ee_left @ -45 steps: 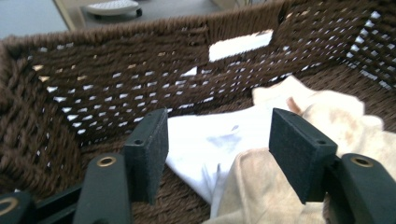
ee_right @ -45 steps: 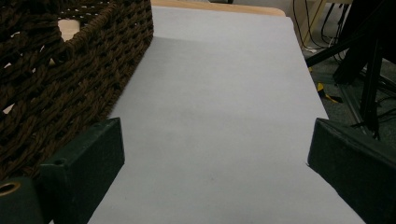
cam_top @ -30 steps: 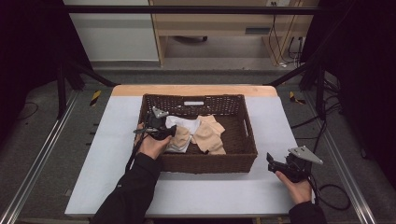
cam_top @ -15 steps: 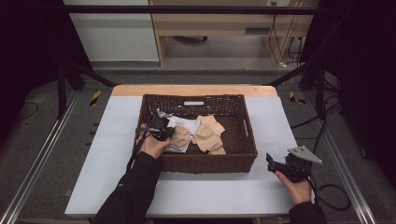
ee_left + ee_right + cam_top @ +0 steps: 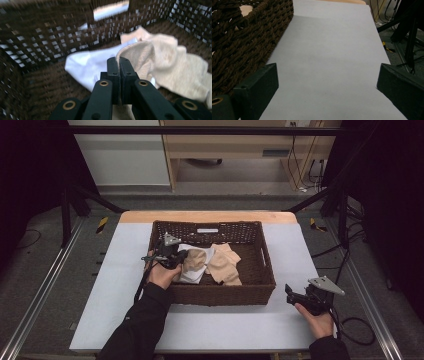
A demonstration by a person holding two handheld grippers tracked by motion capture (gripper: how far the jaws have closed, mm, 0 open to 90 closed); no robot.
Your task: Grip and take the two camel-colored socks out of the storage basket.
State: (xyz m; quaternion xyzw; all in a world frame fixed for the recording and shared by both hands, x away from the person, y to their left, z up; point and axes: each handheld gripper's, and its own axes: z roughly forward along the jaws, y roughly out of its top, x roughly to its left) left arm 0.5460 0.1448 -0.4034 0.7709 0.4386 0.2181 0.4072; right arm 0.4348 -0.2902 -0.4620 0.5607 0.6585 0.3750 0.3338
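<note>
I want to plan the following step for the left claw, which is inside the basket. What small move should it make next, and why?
Probably a short lift straight up. The left claw has its jaws shut on a fold of the beige cloth, which lies on the white cloth inside the wicker basket. Rising would free the beige cloth from the pile. The right claw is open over the table, apart from the basket.

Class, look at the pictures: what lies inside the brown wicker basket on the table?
Inside the basket lie beige cloths and a white cloth, overlapping. The left gripper is shut on a beige cloth fold. What lies beneath the cloths is covered.
</note>
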